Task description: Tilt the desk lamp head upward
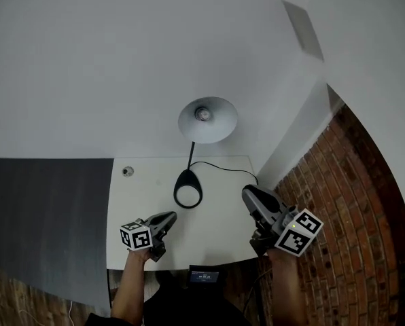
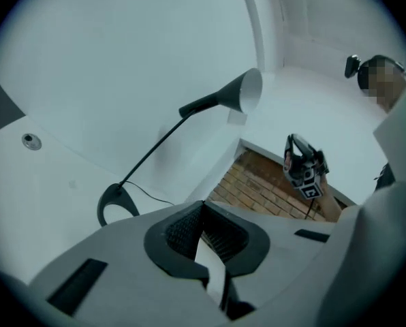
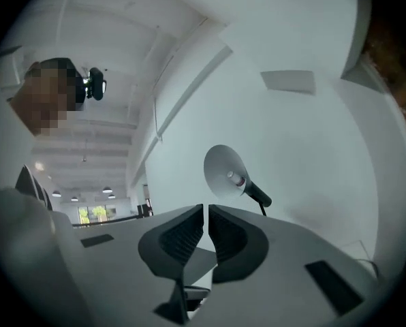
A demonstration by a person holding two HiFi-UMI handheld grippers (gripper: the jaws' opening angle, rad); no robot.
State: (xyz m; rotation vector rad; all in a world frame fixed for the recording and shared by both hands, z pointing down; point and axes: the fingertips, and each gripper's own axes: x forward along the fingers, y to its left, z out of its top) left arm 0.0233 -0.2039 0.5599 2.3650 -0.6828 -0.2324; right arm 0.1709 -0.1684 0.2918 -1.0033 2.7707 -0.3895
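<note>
- Desk lamp [image 1: 189,175] stands mid-way across the white desk [image 1: 223,236]. Its loop base [image 1: 187,189] sits flat, and a thin stem rises to the lamp head [image 1: 207,119].
- The head's open mouth faces up and toward the person, with the bulb visible inside. My read: it's already tilted up, or close to it.
- Left gripper [image 1: 172,216] is clenched with the pads meeting at the tips and nothing between them.
- Right gripper [image 1: 247,194] has its jaws a thin slit apart, with only wall showing through. It's empty too.
- Both grippers hang low near the desk's front edge, one either side of the base and well apart from the lamp. Neither touches it. Probably a neutral standoff, clear of the stem so nothing gets knocked.
- Cable [image 1: 223,166] trails from the base to the right, toward the brick wall [image 1: 352,202], presumably to a socket out of view.
- Writing: no brand is readable on the lamp. The marker cubes carry black-and-white square patterns only. A small screen [image 1: 204,275] at the desk's front edge shows faint figures, too small to read.
</note>
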